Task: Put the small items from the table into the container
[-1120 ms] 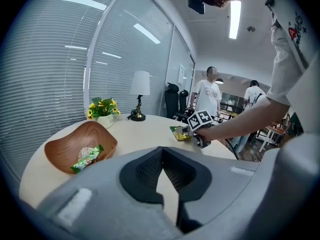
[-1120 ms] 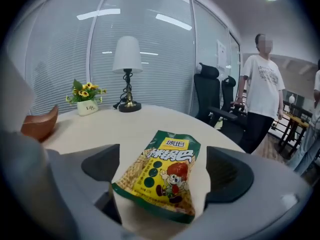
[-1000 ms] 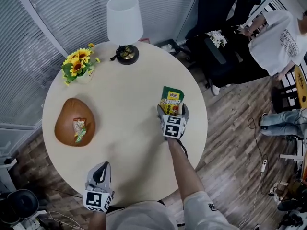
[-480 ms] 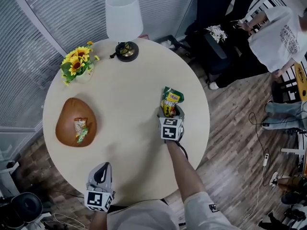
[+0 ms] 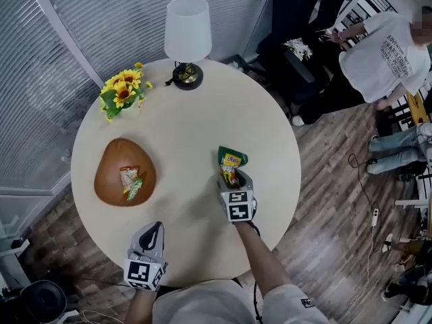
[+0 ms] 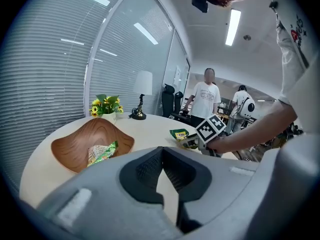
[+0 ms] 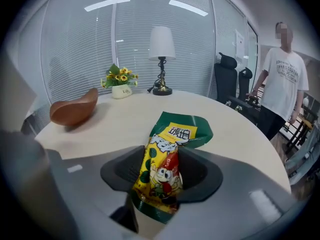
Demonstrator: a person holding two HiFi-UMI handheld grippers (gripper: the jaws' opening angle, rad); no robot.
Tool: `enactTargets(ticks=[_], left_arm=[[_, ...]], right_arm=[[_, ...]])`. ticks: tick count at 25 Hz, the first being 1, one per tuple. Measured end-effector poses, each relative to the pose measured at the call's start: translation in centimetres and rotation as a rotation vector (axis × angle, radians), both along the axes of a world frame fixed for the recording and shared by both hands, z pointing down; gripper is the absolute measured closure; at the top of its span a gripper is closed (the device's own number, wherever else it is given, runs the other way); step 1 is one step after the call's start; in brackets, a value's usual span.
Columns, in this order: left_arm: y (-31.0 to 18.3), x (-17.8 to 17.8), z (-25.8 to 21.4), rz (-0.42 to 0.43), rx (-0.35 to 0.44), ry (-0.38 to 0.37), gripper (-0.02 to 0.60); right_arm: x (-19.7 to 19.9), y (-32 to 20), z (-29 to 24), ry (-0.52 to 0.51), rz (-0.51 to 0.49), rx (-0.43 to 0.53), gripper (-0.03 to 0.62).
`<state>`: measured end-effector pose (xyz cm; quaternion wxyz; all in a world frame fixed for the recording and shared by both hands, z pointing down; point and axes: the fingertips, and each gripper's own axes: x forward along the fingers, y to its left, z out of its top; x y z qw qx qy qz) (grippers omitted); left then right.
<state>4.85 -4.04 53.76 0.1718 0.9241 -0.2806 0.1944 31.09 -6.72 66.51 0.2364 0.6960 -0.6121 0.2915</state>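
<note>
A green and yellow snack packet [image 5: 231,162] [image 7: 167,156] stands crumpled between the jaws of my right gripper [image 5: 234,176] [image 7: 162,171]. Those jaws are closing and pinch the packet's lower half over the right part of the round table [image 5: 182,127]. The brown wooden bowl [image 5: 111,174] [image 6: 80,141] [image 7: 72,109] sits at the table's left with another green snack packet [image 5: 131,182] [image 6: 100,152] inside. My left gripper [image 5: 156,227] [image 6: 162,151] hovers at the near table edge, below and right of the bowl, fingertips together with nothing between them.
A white-shaded lamp [image 5: 187,39] and a pot of sunflowers [image 5: 121,92] stand at the table's far side. Office chairs [image 5: 297,19] and a person in a white T-shirt [image 5: 381,52] are beyond the table on the right. Window blinds run along the left.
My right gripper's jaws have closed around the snack packet, squeezing it narrower, and carried it nearer and leftward across the table. The left gripper has edged a little toward the table.
</note>
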Motion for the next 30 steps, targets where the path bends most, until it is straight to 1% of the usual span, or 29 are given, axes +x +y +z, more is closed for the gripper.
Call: enactTargets(ticks=[3,6,10,13,16,19,21,23,26,27,29,30], left_arm=[[-0.3,-1.2,-0.6,0.007,0.005,0.022,0.584],[-0.5,-3.0,-1.1,-0.002,0.011,0.043,0.584],[-1.5,-6.1,-1.2,-0.03,0.018,0.062,0.584],[-2.5,-8.8,-1.3,-0.067,0.021,0.071,0.584],[-3.2,-11.8,-1.7,-0.112,0.029,0.074,0.584],[-3.8,-14.5,-1.7,-0.153,0.03,0.077,0.584],[-4.1,-16.2,-1.5,-0.181,0.025,0.078,0.584],[-4.2,-17.8,-1.3,-0.206,0.022,0.079,0.584],[-4.3,-19.4,-1.2,-0.229,0.022,0.083,0.584],[-4.4,-19.8,-1.2,-0.232,0.021,0.085,0.584],[-4.5,-20.2,-1.2,-0.235,0.021,0.092,0.584],[-4.5,-20.3,-1.2,-0.234,0.021,0.096,0.584]], right_arm=[[-3.9,0.2,-3.0,-0.006,-0.027,0.053,0.393],[-7.9,-0.8,-6.6,-0.002,-0.074,0.13,0.398],[-14.5,-4.3,-11.5,-0.015,-0.176,0.236,0.398],[-19.5,-7.4,-12.8,-0.023,-0.26,0.268,0.398],[-24.2,-10.0,-12.9,-0.034,-0.332,0.266,0.398],[-28.1,-12.2,-12.5,-0.031,-0.391,0.244,0.398],[-30.4,-13.2,-11.7,-0.028,-0.433,0.202,0.398],[-32.3,-13.7,-10.3,-0.028,-0.478,0.141,0.392],[-34.2,-13.9,-8.2,-0.01,-0.53,0.064,0.379],[-34.3,-14.0,-7.7,0.008,-0.533,0.054,0.362],[-34.1,-14.2,-7.3,0.043,-0.52,0.045,0.362],[-33.9,-14.2,-7.3,0.048,-0.509,0.048,0.342]])
